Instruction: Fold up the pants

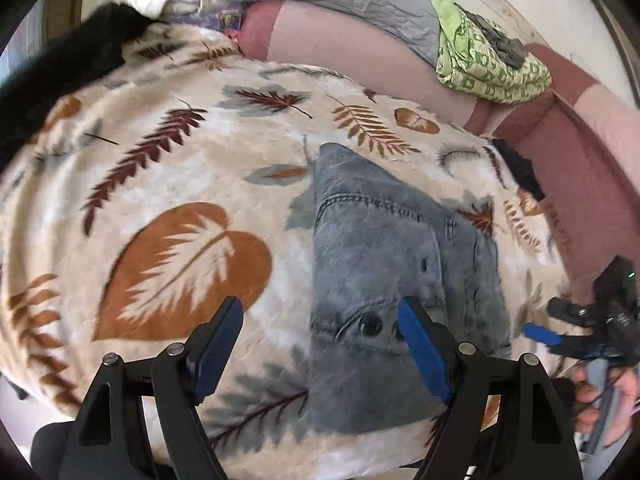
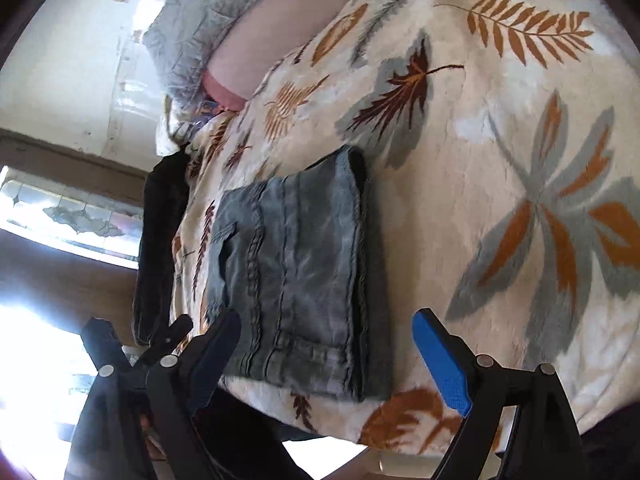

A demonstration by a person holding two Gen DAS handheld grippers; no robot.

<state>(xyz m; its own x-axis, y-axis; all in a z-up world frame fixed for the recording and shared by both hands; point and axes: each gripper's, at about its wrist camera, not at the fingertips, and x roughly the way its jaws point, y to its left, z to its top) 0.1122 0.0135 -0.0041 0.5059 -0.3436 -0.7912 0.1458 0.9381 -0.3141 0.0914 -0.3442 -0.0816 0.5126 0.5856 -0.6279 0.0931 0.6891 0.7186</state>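
Folded pants [image 2: 296,280] on blanket [image 2: 500,160], ahead of both spread grippers

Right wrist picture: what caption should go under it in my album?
Folded gray jeans lie on the leaf-print blanket, right gripper open above them.

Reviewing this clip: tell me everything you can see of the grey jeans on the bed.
The jeans are faded grey-blue denim, folded into a compact, roughly rectangular stack lying flat on the leaf-patterned blanket near its front edge. The left wrist view shows a dark button at the waistband, a belt loop and stitched pocket seams; the right wrist view shows stacked layers along one edge and heavy seams along the top. Both the left gripper and right gripper are open, holding nothing. Only the blanket touches the jeans.
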